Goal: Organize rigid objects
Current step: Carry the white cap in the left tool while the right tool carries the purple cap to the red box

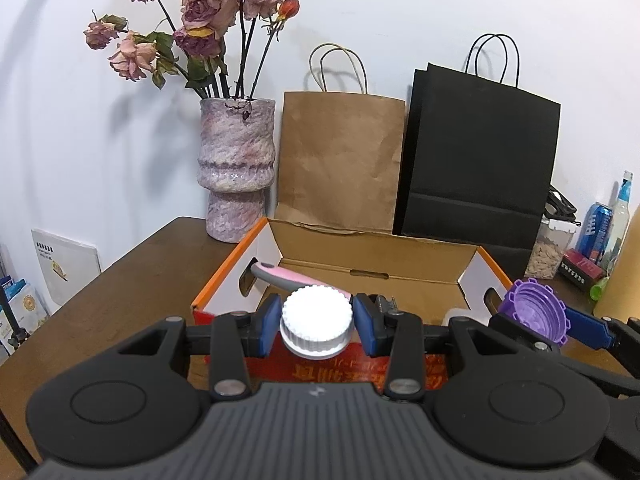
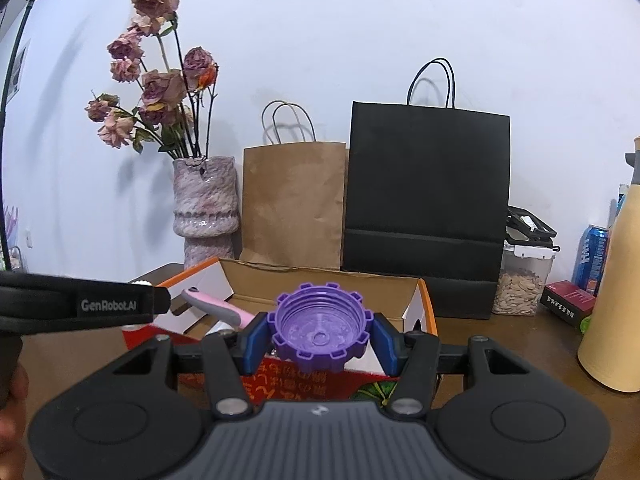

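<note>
The left hand-held gripper [image 1: 317,319] is gripping a white ribbed cap [image 1: 316,322] between its blue pads, and the right hand-held gripper [image 2: 319,336] is gripping a purple notched cap [image 2: 319,330], open side facing the camera. Both caps are hanging at the near edge of an open cardboard box [image 1: 384,252] with orange rims, which is sitting on the brown worktop [image 1: 132,276].

Much of the box floor is lying hidden behind the gripper bodies. A pink-and-grey handle [image 1: 296,278] is leaning at the box's left side, its lower end being covered by the white cap, so what tool it belongs to cannot be told. Red print on the box's near wall is appearing upside down and is being partly blocked. At the left edge of the right wrist view, part of a hand [image 2: 12,396] is being cut off and blurred.

Along the worktop's far edge, against a white wall, a mottled vase [image 1: 236,168] of dried roses, a brown paper bag [image 1: 340,160] and a black paper bag [image 1: 476,164] are standing. Toward the far right corner a clear seed-filled container [image 2: 520,280] and a blue can [image 2: 592,256] are standing near each other.
</note>
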A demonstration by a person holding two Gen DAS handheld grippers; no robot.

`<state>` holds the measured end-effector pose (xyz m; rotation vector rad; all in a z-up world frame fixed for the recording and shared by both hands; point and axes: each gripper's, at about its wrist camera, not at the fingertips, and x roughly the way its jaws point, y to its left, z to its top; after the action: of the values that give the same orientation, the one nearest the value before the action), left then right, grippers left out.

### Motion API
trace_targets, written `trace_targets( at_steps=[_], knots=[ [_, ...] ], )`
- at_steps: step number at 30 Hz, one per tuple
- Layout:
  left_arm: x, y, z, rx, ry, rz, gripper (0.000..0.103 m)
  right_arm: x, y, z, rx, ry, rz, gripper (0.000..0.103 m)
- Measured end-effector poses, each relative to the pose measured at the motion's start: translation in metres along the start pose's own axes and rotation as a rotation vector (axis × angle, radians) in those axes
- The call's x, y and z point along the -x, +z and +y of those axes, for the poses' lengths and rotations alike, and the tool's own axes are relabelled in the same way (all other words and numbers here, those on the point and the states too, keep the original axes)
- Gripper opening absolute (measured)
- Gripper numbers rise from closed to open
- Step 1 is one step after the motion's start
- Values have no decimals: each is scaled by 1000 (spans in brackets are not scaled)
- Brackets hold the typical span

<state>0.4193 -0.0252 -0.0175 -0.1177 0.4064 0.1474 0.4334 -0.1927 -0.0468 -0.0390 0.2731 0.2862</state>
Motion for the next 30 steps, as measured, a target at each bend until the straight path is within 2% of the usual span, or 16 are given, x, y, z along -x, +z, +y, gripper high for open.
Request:
trace_targets(
  at_steps=[16,30],
  knots=[
    [-53,18,-3,6,14,17,41,-55,10,-13,-9,31,31,53],
    [-94,30,-5,-9,33,26,41,-95,16,-8,28,34,58,53]
  ],
)
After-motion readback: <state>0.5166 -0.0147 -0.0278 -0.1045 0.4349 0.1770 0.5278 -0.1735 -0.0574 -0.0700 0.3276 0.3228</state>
